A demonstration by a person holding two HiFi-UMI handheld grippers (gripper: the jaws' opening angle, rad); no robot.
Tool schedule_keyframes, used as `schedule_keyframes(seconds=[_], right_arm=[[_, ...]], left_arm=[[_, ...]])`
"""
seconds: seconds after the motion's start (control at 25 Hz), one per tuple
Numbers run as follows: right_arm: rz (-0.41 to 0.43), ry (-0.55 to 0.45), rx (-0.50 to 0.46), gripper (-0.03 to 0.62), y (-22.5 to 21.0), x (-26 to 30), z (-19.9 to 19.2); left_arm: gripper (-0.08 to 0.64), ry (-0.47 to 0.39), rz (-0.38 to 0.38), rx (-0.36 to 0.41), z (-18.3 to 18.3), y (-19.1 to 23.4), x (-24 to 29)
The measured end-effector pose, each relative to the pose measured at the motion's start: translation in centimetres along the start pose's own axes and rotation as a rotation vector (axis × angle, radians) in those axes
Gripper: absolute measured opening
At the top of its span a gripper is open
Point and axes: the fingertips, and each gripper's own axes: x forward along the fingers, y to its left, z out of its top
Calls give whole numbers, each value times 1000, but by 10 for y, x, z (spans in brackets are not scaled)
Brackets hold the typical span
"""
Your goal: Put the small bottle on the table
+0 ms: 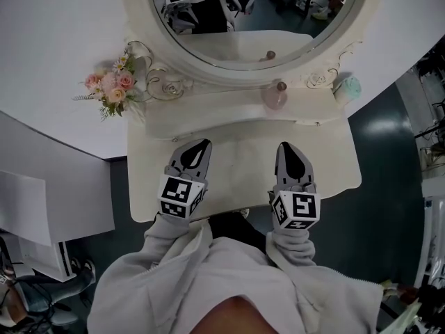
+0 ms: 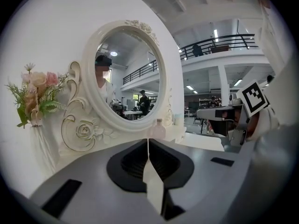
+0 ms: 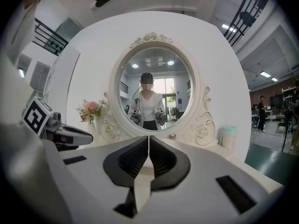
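The small pink bottle (image 1: 275, 96) with a brown cap stands upright on the raised shelf of the white dressing table (image 1: 240, 160), just under the mirror. My left gripper (image 1: 202, 145) and right gripper (image 1: 284, 147) hover side by side over the lower tabletop, short of the shelf, both shut with nothing between the jaws. In the left gripper view the bottle (image 2: 159, 129) shows right beyond the closed tips of that gripper (image 2: 148, 141). In the right gripper view only the bottle's cap (image 3: 172, 136) peeks over the closed jaws of my right gripper (image 3: 149, 138).
A large oval mirror (image 1: 250, 12) with carved rose trim backs the shelf. A bunch of pink flowers (image 1: 111, 88) sits at the shelf's left end, and a mint-green jar (image 1: 348, 87) at its right end. The tabletop's front edge lies under my wrists.
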Motion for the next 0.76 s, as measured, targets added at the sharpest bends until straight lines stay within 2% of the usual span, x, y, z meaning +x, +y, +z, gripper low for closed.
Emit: schedule_keyframes(seconds=[0.16, 0.36, 0.76], right_arm=[[-5, 5, -9, 36, 1, -2, 1], [-18, 9, -24, 37, -2, -4, 3], [-31, 18, -27, 37, -8, -7, 0]], left_arm=[[21, 24, -32, -8, -1, -3, 2], [21, 52, -75, 28, -2, -12, 8], [21, 57, -102, -6, -1, -17, 16]])
